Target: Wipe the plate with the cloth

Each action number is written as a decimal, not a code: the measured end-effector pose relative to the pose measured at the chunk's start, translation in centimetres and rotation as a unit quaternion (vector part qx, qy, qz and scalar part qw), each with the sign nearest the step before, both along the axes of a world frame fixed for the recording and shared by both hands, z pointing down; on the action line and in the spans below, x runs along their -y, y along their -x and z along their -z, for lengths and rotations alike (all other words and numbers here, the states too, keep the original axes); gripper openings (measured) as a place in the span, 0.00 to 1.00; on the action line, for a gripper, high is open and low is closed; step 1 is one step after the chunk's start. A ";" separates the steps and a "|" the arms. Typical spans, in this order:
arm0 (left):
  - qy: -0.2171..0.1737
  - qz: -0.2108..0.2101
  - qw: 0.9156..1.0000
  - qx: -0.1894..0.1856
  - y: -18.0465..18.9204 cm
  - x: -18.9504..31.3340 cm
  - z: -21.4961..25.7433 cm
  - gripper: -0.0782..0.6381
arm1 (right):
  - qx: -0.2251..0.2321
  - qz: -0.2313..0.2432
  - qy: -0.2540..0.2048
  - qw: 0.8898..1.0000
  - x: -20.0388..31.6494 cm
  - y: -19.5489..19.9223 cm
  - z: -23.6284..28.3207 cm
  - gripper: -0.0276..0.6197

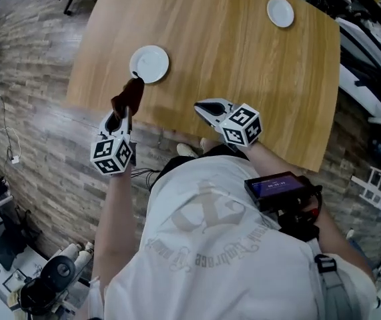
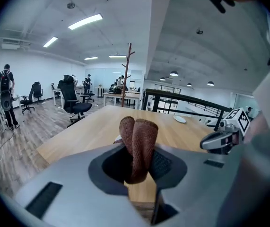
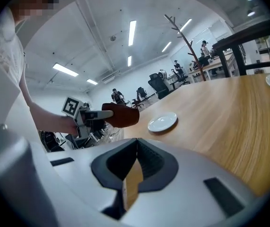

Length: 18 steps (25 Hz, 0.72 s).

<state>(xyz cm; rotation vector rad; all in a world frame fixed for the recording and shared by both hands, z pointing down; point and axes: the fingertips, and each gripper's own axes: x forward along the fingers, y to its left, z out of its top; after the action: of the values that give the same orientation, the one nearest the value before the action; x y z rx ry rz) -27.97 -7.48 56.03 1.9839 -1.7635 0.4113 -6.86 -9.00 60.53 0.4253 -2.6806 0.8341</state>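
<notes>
**Inspector:** Start with what is nearest. State of the grippers?

**Assistant:** One person (image 1: 203, 245) in a white shirt holds both at the near edge of the counter (image 1: 243, 65). The left gripper (image 1: 127, 111) has its jaws clenched on the cloth (image 1: 129, 93). The left gripper view confirms it, showing a brown, doubled fold standing up out of the jaws. The right gripper (image 1: 202, 108) has its jaws pressed together with nothing between them.

**Inspector:** How do the two stand to each other?

**Assistant:** They are side by side and apart. The right gripper is over the counter's near edge and angled toward the left one.

**Inspector:** Where is the cloth in relation to the plate?

**Assistant:** The plate (image 1: 149, 63) is white and round and lies flat on the counter toward its near left corner. In the head view the cloth's far tip meets the plate's near rim. The right gripper view shows the cloth just beside the plate, with a strip of counter between them. I cannot confirm contact.

**Inspector:** And further out?

**Assistant:** A second plate (image 1: 280, 11), also white, lies flat toward the counter's far right, well apart from the first. Beyond the counter is a wood-pattern floor (image 1: 37, 132). The left gripper view shows office chairs (image 2: 73, 103) in an open room.
</notes>
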 end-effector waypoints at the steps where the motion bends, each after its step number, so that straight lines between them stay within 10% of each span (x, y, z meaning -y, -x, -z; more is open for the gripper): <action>1: -0.001 0.000 1.000 -0.005 -0.3 -0.8 0.0 0.24 | 0.001 -0.001 -0.003 1.000 -0.1 0.1 0.5 0.06; 18: -0.015 0.012 0.997 -0.079 -1.3 -12.3 -1.0 0.24 | -0.013 0.040 -0.044 0.998 -5.8 4.2 3.7 0.06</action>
<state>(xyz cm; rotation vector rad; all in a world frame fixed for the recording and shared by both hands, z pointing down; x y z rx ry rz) -26.64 4.81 57.07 1.9560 -1.7033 0.2139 -11.03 -3.24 56.87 0.3450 -2.6984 0.6858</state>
